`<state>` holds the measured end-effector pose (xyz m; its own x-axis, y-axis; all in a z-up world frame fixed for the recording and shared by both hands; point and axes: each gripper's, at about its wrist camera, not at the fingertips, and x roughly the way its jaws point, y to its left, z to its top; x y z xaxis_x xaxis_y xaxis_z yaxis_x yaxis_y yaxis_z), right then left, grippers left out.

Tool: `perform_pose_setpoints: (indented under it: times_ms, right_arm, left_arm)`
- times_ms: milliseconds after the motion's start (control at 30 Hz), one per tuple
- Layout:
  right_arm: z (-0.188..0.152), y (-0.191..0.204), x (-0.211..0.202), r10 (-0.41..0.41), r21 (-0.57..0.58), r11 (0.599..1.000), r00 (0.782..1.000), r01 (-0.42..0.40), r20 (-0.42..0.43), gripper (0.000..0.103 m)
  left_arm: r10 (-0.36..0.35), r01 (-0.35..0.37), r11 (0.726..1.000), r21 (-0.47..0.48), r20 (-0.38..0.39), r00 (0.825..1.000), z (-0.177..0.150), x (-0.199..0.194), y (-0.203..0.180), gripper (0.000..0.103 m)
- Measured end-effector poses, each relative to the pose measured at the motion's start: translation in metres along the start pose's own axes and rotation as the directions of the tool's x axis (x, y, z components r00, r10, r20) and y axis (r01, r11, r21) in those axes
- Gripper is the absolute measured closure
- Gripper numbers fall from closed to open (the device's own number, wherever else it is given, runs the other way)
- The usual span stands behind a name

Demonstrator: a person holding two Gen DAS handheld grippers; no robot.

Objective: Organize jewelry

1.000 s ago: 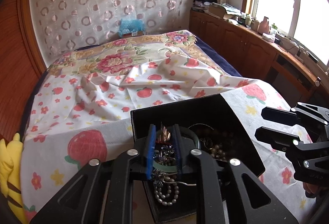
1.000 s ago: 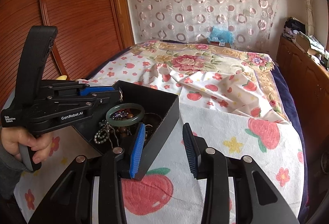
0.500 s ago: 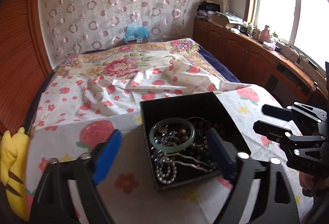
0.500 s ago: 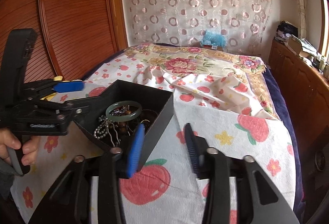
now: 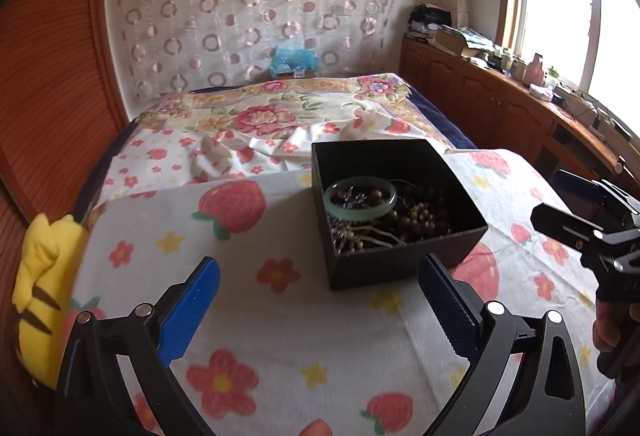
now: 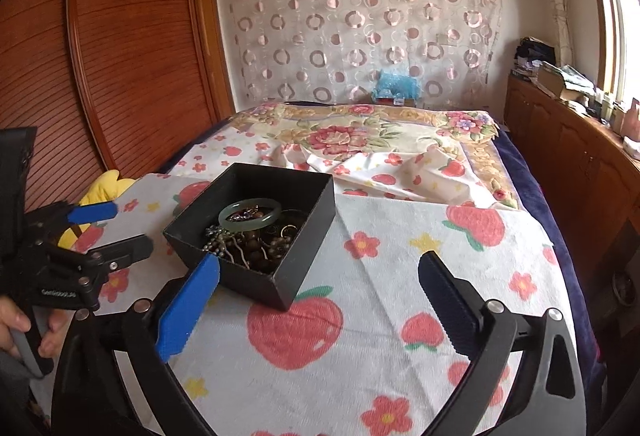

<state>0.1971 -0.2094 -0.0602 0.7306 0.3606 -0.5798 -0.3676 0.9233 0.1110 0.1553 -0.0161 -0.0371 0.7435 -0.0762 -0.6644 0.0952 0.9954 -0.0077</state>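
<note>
At the bottom of the left wrist view we note the left gripper (image 5: 320, 300), fingers spread wide with nothing between the blue pads (image 5: 188, 314). It hangs over the strawberry-print cloth (image 5: 280, 348), short of the box. The right wrist view shows the right gripper (image 6: 320, 300) likewise released, both fingers far apart and empty; its left pad overlaps the near corner of the box in the frame, though we cannot tell whether they touch.

Centre of both views: the black box (image 5: 384, 270) sits on the cloth, open at the top. Inside lies the jewelry. A pale green bangle (image 5: 360, 198) rests on top toward the box's left side, brown bead strands (image 5: 420, 216) are piled to its right, and a string of pale pearls (image 5: 348, 240) sits at the near edge.

Left edge of frame: a yellow plush toy (image 5: 44, 288) beside the cloth.

Beyond the box we see rumpled floral bedding (image 5: 280, 116), then a circle-patterned curtain (image 5: 248, 8) at the upper centre. Upper right: wooden cabinets (image 5: 480, 96) under a bright window (image 5: 560, 4).
</note>
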Motion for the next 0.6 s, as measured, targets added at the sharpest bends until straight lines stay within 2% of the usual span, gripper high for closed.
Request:
perform_pose_setpoints:
  times_ms: [133, 600]
  right_arm:
    - [-0.002, 0.009, -0.017, -0.024, -0.007, 1.0, 0.999, 0.025, 0.033, 0.003]
    - [-0.025, 0.034, -0.091, -0.056, 0.038, 0.998, 0.988, 0.051, 0.142, 0.003]
  left_arm:
    - [0.002, -0.001, 1.0, -0.022, 0.015, 1.0, -0.01, -0.018, 0.003, 0.008]
    - [0.055, -0.052, 0.998, -0.025, 0.15, 0.987, -0.033, -0.107, -0.008, 0.008]
